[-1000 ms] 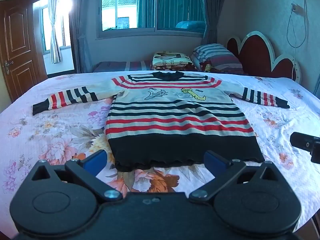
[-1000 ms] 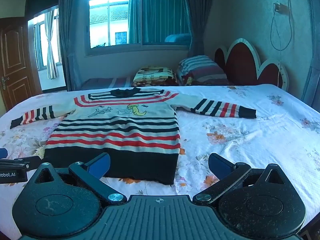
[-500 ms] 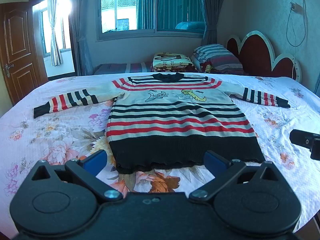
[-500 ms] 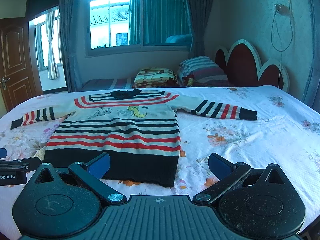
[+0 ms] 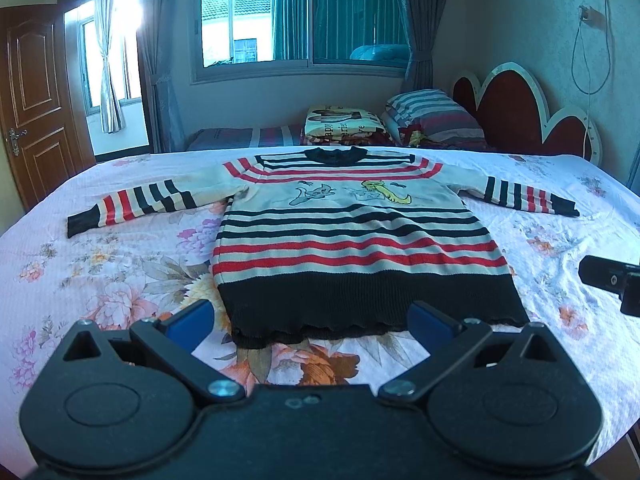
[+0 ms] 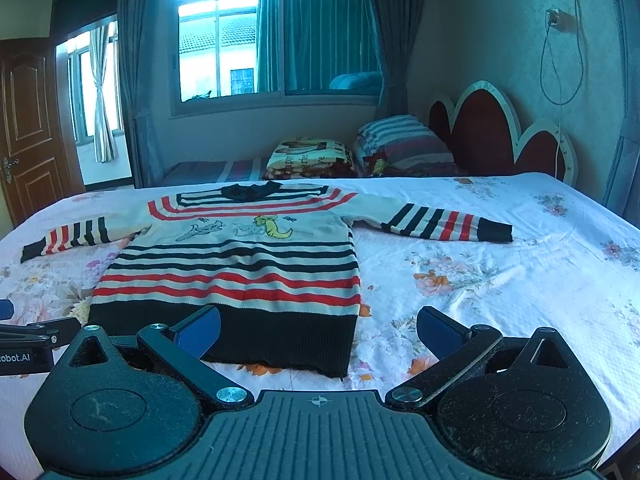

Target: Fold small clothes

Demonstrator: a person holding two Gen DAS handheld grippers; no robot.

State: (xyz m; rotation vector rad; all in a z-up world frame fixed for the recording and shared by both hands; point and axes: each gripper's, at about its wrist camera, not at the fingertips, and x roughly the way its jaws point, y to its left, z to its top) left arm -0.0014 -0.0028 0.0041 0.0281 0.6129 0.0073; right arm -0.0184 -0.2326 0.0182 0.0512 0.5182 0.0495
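Observation:
A small striped sweater (image 5: 352,240) (image 6: 240,268) in cream, red and black lies flat and face up on the floral bedsheet (image 5: 100,264), both sleeves spread out sideways, black hem nearest me. My left gripper (image 5: 310,322) hovers open just short of the hem, its blue pads (image 5: 190,322) wide apart and empty. My right gripper (image 6: 318,330) is also open and empty, over the hem's right corner. Each gripper shows at the edge of the other's view: the right one (image 5: 612,280), the left one (image 6: 28,340).
Striped pillows (image 5: 432,114) and a folded blanket (image 5: 344,120) lie at the far side near the red headboard (image 5: 524,116). A wooden door (image 5: 34,92) stands at left. A cable (image 5: 592,52) hangs on the right wall. Bare sheet (image 6: 500,280) stretches right of the sweater.
Both views have shifted only slightly, the grippers edging a little towards the sweater's hem. The sweater itself has not moved and both grippers stay open.

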